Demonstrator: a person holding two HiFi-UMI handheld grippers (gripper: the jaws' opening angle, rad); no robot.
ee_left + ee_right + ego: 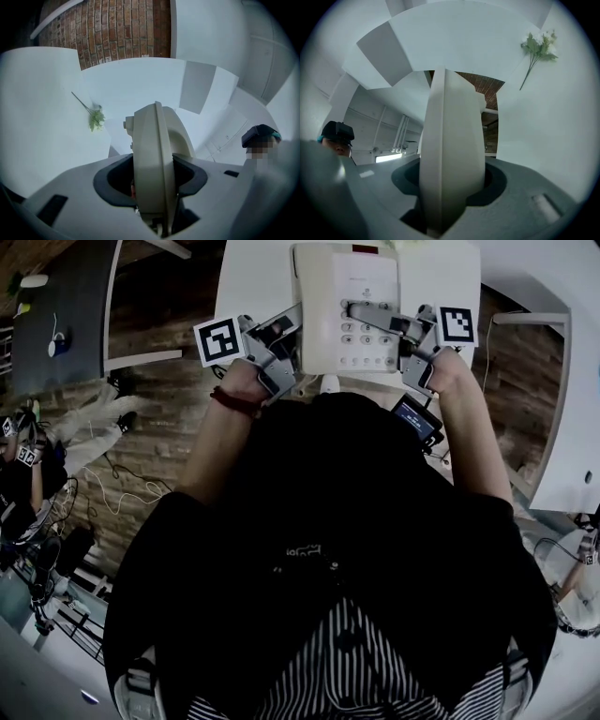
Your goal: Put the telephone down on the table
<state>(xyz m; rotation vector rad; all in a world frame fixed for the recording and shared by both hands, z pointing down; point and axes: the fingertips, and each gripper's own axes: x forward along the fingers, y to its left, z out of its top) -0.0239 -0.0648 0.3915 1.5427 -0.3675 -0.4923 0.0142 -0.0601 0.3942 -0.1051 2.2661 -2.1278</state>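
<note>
Brick-patterned floor (155,423) surrounds a white counter (253,277), and over its near edge a person holds a cream push-button telephone (342,306) flat, keypad up, between two claws. On the telephone's left side the left claw (284,351) is clamped tight, and the right claw (398,338) grips its right side, the casing standing edge-on and filling the gap between each pair of jaws; whether the base touches the counter I can't tell. Beyond it a small sprig of pale flowers (538,47) lies on the white surface
</note>
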